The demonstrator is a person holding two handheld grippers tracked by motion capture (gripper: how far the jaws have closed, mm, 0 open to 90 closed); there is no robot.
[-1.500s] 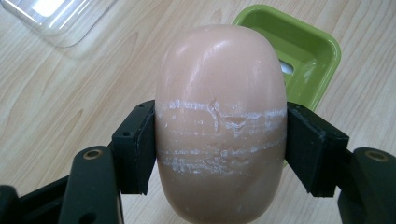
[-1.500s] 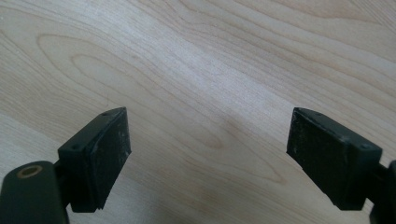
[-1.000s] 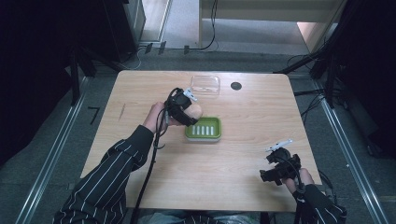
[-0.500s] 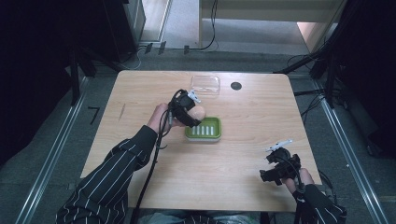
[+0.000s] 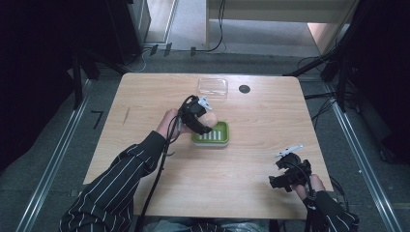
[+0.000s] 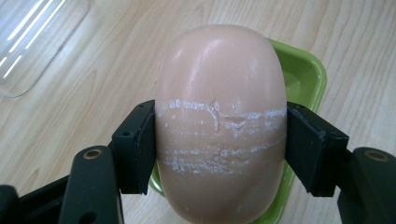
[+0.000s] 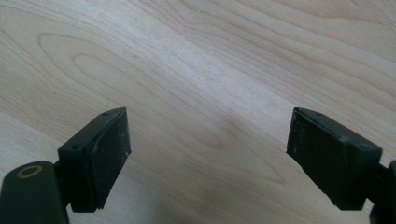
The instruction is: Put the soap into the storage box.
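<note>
- I hold a pale pink oval bar of soap in my left gripper, which is closed on it; the two black jaws press the bar's long flanks at about mid-length.
- In the left gripper view the soap's long axis runs straight away from the camera, along the line of the jaws, with one rounded end pointing outward and the other toward me.
- White scuff lines cross the bar's upper face from jaw to jaw, square to its long axis.
- My landmark is the green soap dish, which sits near the middle of the worktop.
- In the high view the soap is over the dish's left rear corner, with the left gripper just left of the dish; I cannot tell whether the bar touches the dish.
- In the left gripper view the green dish shows beneath and beyond the bar on its right side.
- A clear plastic lid lies flat behind the dish, toward the far edge, and a small black disc lies right of that lid.
- My right gripper is well apart from the dish, toward the near right corner; its jaws stand wide open over bare wood, holding nothing.
</note>
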